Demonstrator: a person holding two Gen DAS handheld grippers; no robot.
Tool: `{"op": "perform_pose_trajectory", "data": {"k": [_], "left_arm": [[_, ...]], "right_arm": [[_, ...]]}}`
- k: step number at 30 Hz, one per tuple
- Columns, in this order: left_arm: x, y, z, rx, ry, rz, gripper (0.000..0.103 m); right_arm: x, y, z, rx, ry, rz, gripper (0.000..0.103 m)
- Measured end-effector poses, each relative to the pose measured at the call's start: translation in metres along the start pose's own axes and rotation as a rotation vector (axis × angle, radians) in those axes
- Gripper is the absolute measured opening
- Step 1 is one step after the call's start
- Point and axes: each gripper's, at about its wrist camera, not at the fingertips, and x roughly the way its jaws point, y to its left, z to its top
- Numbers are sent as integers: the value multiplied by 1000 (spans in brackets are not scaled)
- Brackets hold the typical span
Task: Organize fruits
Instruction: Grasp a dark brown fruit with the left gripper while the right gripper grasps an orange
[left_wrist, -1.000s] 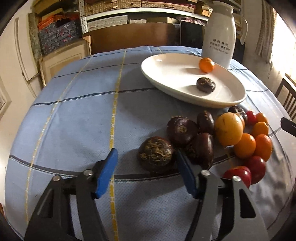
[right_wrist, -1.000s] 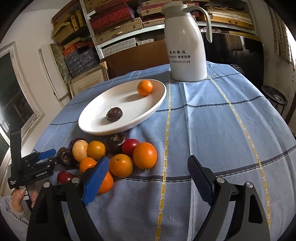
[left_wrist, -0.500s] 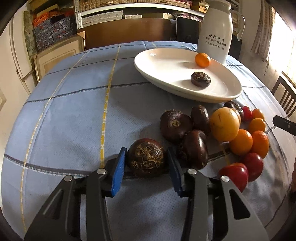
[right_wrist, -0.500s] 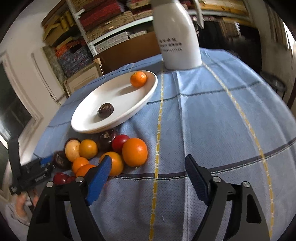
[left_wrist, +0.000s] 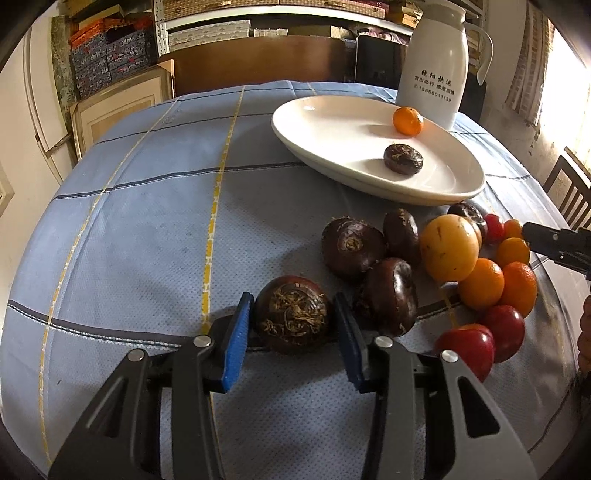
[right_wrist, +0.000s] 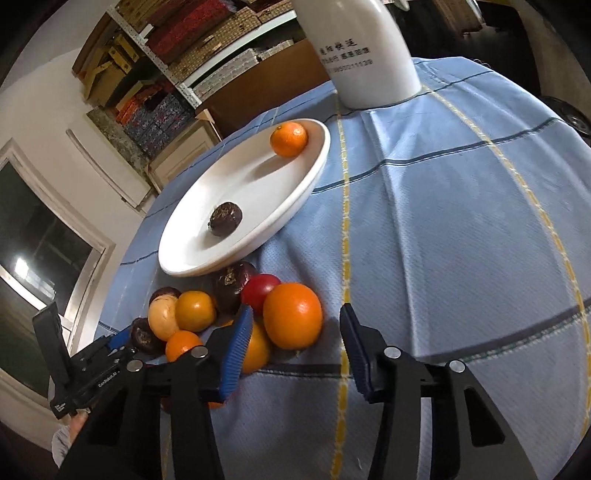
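Here, the left gripper (left_wrist: 293, 325) clamps a dark brown, fibrous round water chestnut (left_wrist: 292, 319) on the blue checked tablecloth (left_wrist: 147, 221); the right gripper (right_wrist: 295, 341) gapes, holding nothing.

Parted right tongs (right_wrist: 295, 334) just beside large orange (right_wrist: 292, 315)

Tablecloth (left_wrist: 147, 206): pale blue w/ yellow + dark navy grid stripes. Plate (left_wrist: 325, 122): plain white; holds 1 orange mandarin (left_wrist: 407, 120) + 1 dark brown chestnut-like fruit (left_wrist: 403, 158). Jug (left_wrist: 434, 70): white, black print. Gripper pads (left_wrist: 236, 343): blue; frames black. Pile near plate's edge: dark brown-maroon, yellow-orange, orange, red tomatoes (left_wrist: 506, 332).
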Motion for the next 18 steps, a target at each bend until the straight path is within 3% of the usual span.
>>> {"op": "perform_pose_trajectory", "data": {"k": [3, 9, 14, 18], "left_arm": [[0, 0, 0, 4, -1, -1, 43], [-9, -3, -3, -3, -26, -37, 43], [-37, -4, -3, -19, -127, -45, 43], [-41, -8, -2, -11, -145, -31, 43]], "right_arm": [[6, 2, 2, -8, 4, 6, 36], [0, 0, -2, -8, 3, 18, 36], [-22, 3, -8, -33, -74, 7, 36], [-29, 7, -8, -50, -103, 10, 36]]}}
